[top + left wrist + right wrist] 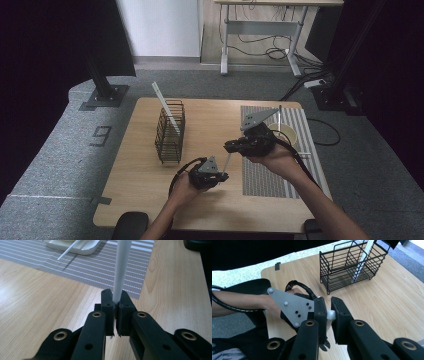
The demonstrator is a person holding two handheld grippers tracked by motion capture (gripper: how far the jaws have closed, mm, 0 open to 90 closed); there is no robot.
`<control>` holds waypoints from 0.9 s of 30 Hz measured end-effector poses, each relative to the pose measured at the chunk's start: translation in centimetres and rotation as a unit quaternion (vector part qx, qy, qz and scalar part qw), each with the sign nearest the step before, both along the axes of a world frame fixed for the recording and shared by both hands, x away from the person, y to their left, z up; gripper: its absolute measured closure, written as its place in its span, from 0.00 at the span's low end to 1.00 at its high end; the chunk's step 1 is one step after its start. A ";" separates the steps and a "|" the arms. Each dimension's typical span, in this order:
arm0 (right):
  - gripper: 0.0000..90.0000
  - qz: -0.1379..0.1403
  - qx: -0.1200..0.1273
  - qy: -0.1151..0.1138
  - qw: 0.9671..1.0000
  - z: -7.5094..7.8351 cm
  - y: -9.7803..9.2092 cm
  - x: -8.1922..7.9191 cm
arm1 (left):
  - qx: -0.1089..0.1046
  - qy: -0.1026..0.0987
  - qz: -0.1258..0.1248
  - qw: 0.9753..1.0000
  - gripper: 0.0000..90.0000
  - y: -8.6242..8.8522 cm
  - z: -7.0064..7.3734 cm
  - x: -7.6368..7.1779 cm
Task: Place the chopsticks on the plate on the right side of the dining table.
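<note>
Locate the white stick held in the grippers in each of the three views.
High view: white stick, right of centre, slanting between both jaw pairs.
Left gripper view: stick rising upward from the shut jaws.
Right gripper view: stick end-on between the jaws.
Shared landmark: the wooden table.

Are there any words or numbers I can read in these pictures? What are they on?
"9": a dark digit marked on the grey floor left of the table, seen in the high view; it could also be a 6, depending on the side it is read from.
Nothing else readable: the basket, the mat, the white stick and both grippers bear no text I can make out.
</note>
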State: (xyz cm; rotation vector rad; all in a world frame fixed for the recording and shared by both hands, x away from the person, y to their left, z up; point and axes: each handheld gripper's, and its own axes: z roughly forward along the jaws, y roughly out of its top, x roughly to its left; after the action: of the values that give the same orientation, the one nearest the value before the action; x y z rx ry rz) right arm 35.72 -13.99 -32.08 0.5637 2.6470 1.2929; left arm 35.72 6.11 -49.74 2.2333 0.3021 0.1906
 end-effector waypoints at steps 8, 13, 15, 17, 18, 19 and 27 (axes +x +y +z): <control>0.66 -0.044 -0.029 -0.057 0.997 -0.3 0.3 -0.4 | 0.011 0.025 -0.001 1.000 0.96 -0.1 -0.1 0.0; 0.54 -0.075 -0.059 -0.098 0.991 -0.9 0.9 -0.3 | 0.014 0.033 -0.005 0.999 0.96 0.0 -0.1 0.0; 0.52 -0.086 -0.065 -0.106 0.989 -1.1 0.9 -0.3 | 0.015 0.036 -0.003 0.999 0.96 0.2 -0.1 0.1; 0.50 -0.095 -0.073 -0.116 0.986 -1.3 0.8 -0.1 | 0.008 0.038 -0.001 0.999 0.96 0.5 0.0 0.1; 0.49 -0.103 -0.080 -0.124 0.984 -1.6 0.6 0.1 | 0.003 0.041 0.000 0.999 0.96 0.6 0.1 0.2; 0.49 -0.103 -0.080 -0.124 0.984 -1.6 0.6 0.1 | -0.001 0.040 0.002 0.999 0.96 0.8 0.1 0.2; 0.48 -0.133 -0.075 -0.112 0.982 -3.1 -1.8 0.9 | -0.014 0.048 -0.009 0.999 0.96 1.5 0.2 0.3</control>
State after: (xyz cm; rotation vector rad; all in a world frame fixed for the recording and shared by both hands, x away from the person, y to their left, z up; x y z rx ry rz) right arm 36.60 -15.75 -35.21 0.6779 2.3647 1.0067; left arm 36.05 7.64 -49.54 2.2198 0.3344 0.0703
